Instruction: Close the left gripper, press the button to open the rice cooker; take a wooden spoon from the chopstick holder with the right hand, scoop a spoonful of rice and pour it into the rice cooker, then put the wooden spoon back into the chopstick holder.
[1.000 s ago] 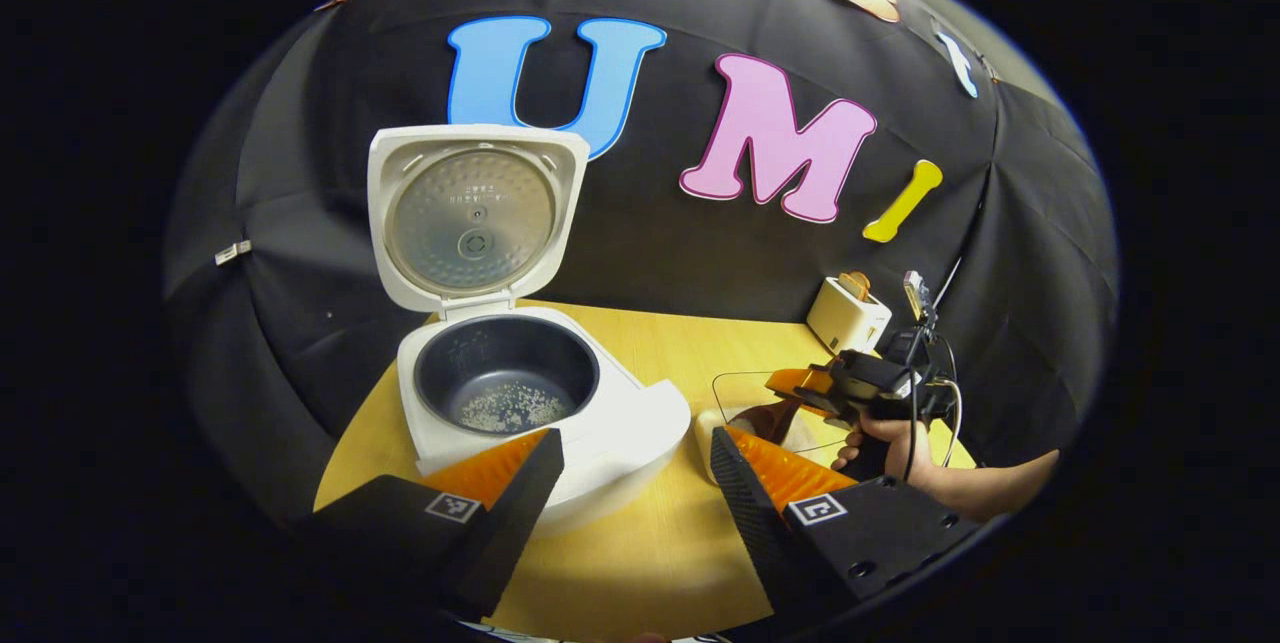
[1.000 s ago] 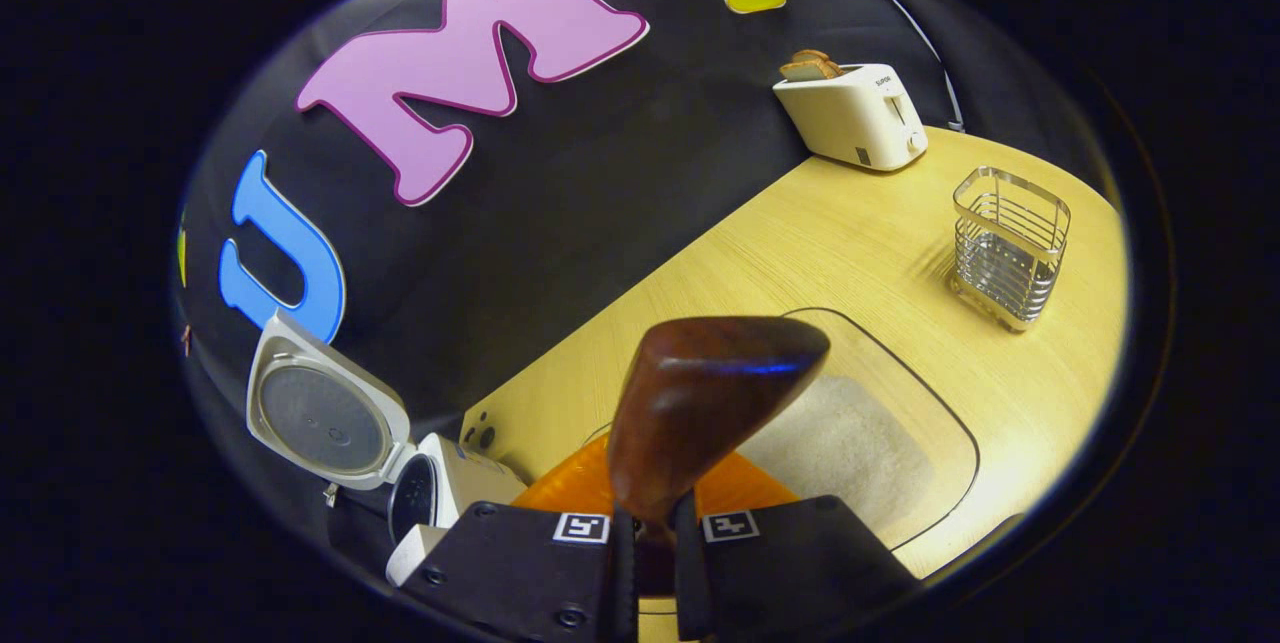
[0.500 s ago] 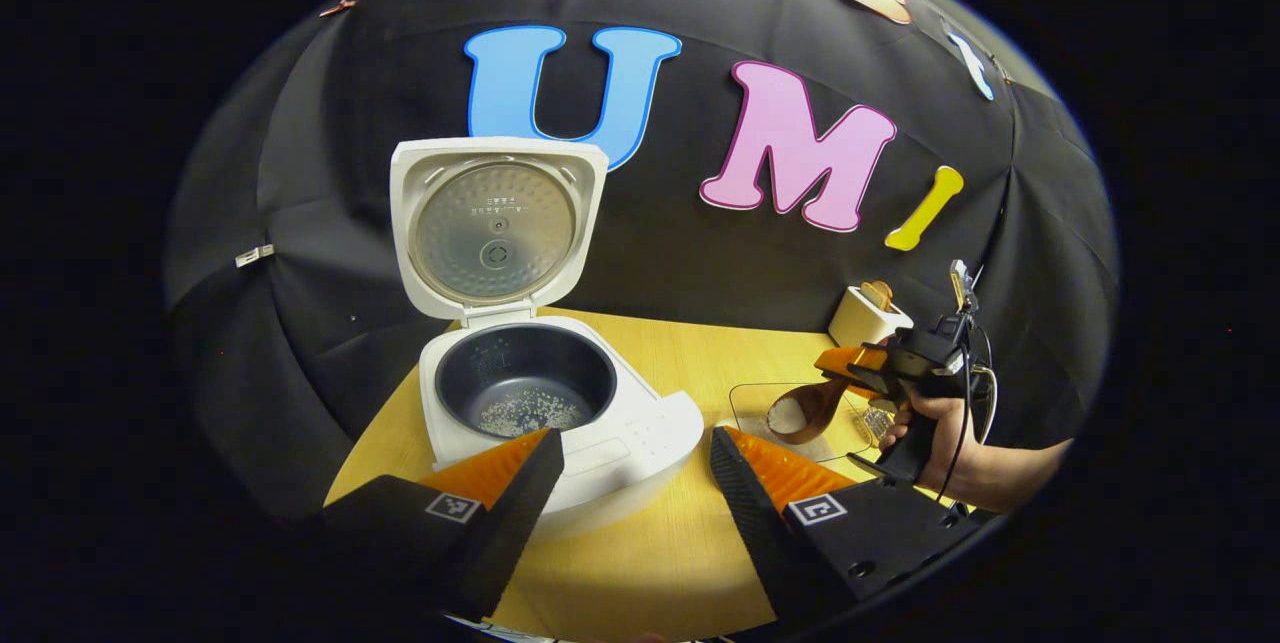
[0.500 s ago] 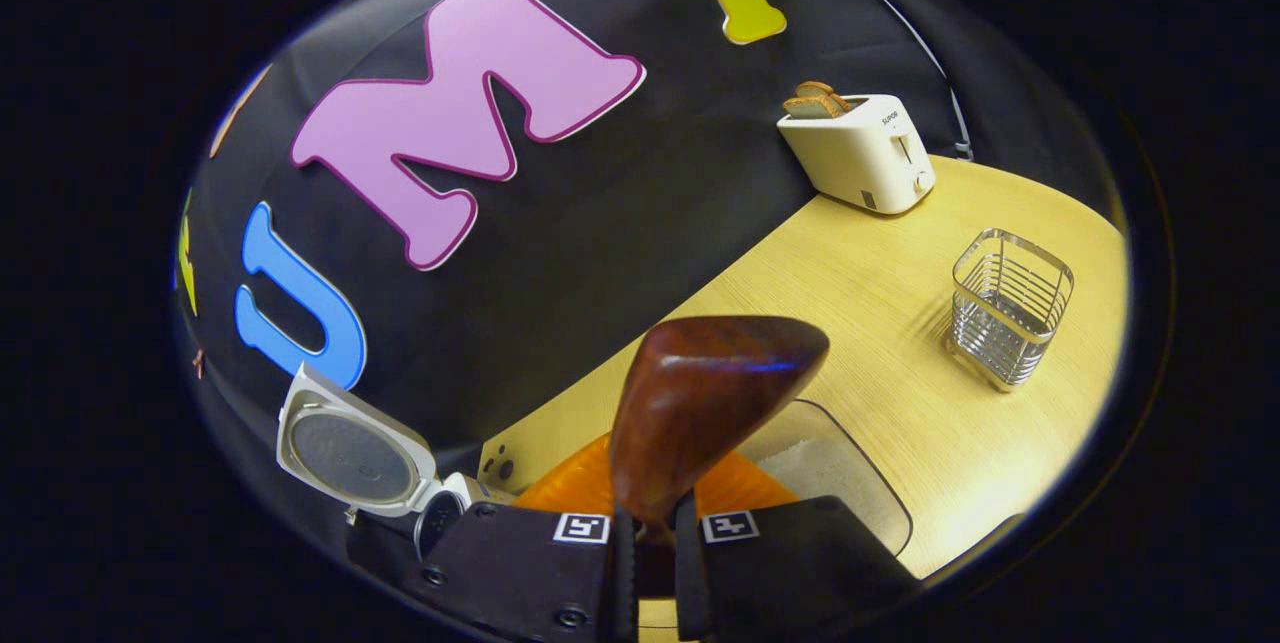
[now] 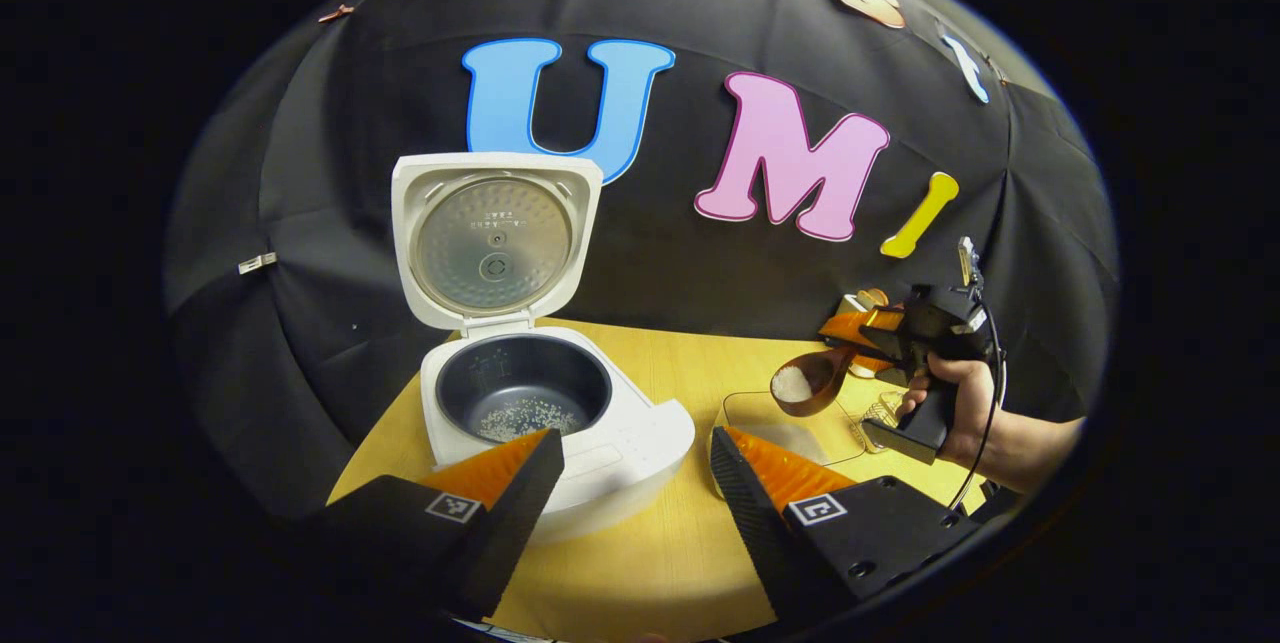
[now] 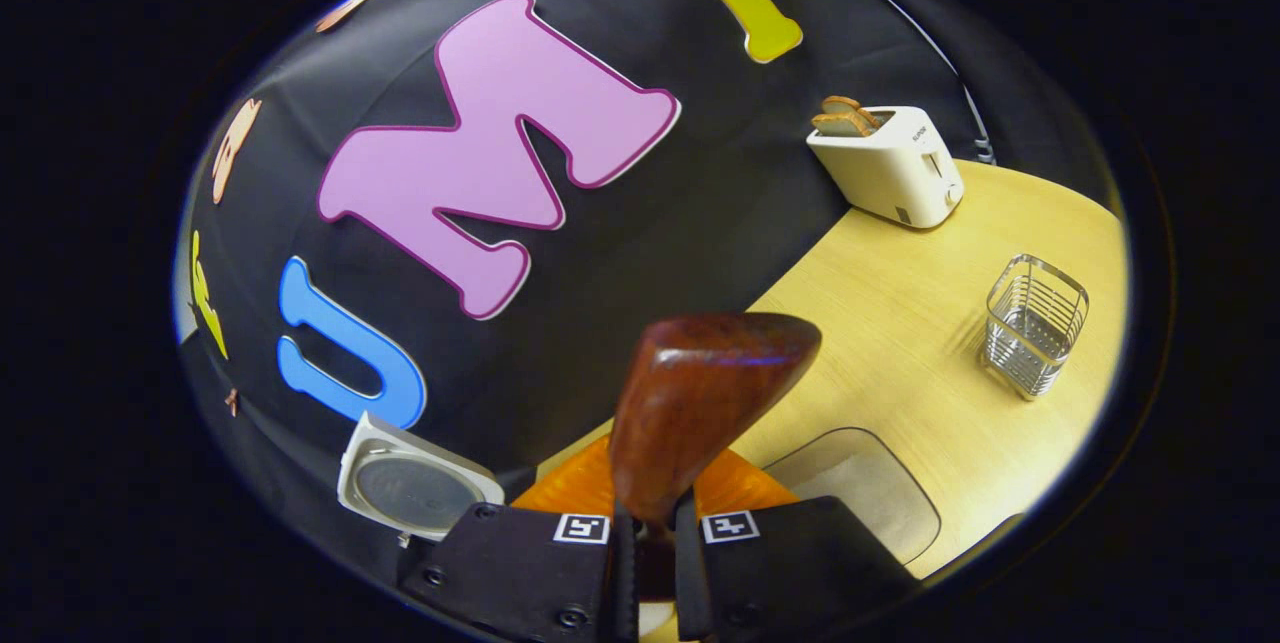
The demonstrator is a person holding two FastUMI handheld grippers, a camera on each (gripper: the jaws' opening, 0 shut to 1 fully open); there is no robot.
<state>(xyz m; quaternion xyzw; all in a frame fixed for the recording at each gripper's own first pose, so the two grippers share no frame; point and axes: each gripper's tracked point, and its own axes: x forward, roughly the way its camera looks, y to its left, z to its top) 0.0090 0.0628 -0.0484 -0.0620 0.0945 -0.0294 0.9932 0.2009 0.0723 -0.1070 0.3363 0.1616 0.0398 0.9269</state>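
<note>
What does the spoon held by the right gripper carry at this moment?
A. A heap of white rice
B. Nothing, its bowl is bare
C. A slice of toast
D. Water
A: in the left gripper view the spoon, held by the right gripper above the table, has a white heap of rice in its bowl.

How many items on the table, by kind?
White kitchen appliances: 2 (open white rice cooker, white toaster)
Containers: 2 (silver wire chopstick holder, clear rice tray)
Utensils: 1 (dark wooden spoon, held above the table)
Total: 5
</note>
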